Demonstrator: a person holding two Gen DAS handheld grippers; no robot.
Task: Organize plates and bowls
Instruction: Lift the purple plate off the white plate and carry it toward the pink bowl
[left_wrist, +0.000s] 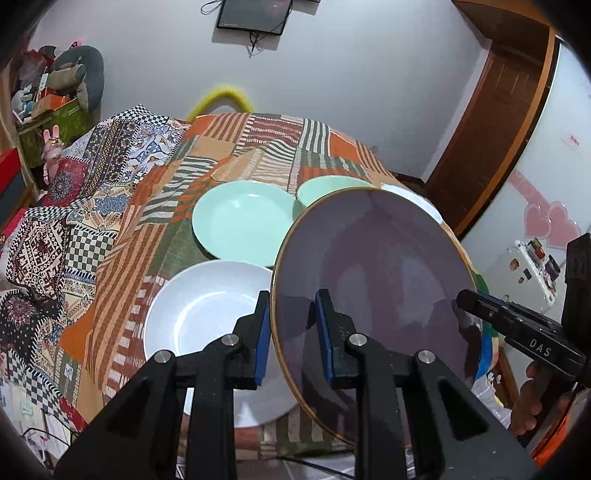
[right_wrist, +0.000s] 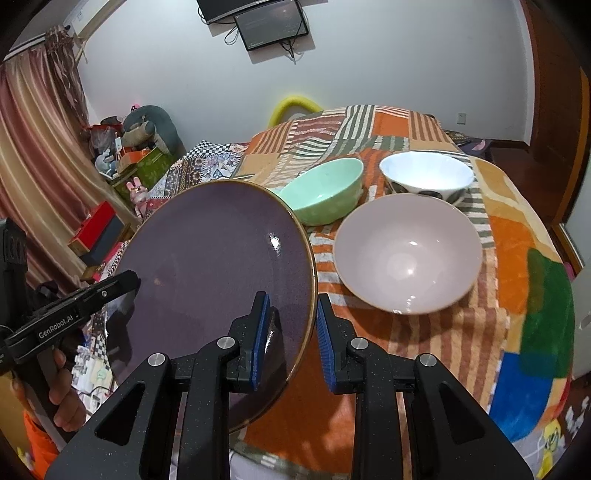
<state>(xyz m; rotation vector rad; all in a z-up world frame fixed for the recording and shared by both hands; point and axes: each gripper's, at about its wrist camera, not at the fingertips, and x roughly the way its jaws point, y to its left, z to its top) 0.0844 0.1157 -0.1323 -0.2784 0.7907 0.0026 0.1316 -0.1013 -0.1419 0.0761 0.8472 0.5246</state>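
Patchwork cloth (right_wrist: 424, 332) covers the table, above which the left gripper (left_wrist: 293, 332) and right gripper (right_wrist: 291, 338) each clamp an opposite rim of the tilted purple plate (right_wrist: 214, 266), apparently clear of the white plate (left_wrist: 199, 310) and pink bowl (right_wrist: 408, 254).

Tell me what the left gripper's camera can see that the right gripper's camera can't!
Only the left wrist view shows the two plates lying on the patchwork cloth: the mint green plate and the white plate.

Only the right wrist view shows the pale pink bowl in full and the white bowl with dark spots whole.

Both show the purple plate, lifted and tilted, with the left gripper and the right gripper each shut on opposite edges. Both also catch the mint green bowl.
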